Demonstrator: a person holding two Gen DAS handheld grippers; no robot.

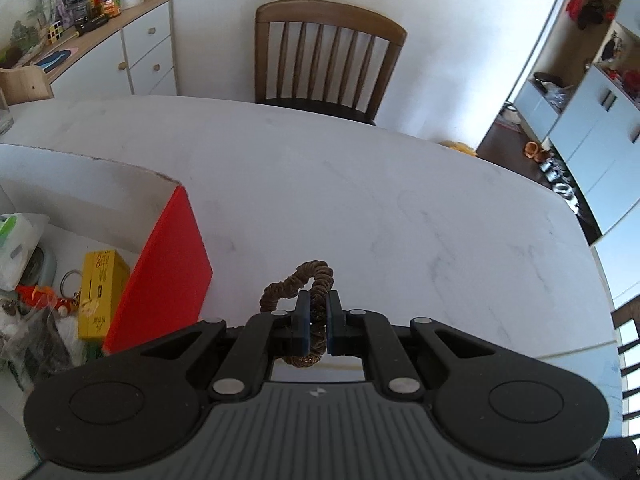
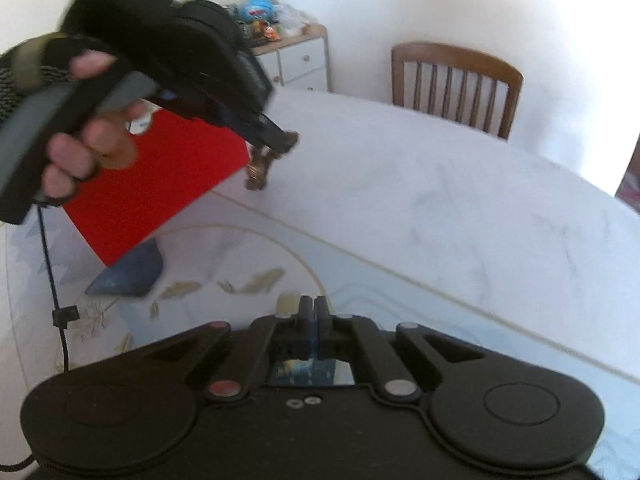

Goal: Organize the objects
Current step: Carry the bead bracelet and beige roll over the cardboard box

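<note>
Scrunchie (image 1: pixel 306 304) upright in left tool (image 1: pixel 318 322)

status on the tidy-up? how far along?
Done: red box already holds a yellow carton, keyring and bags. In hand: left gripper is shut on a brown hair tie, held above the table beside the box. Left: drop it in. Right gripper is shut, holding nothing.

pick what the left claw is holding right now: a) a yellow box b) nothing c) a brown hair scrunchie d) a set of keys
c: in the left wrist view the left claw is shut on the brown hair scrunchie, held above the white table beside the red box.
</note>
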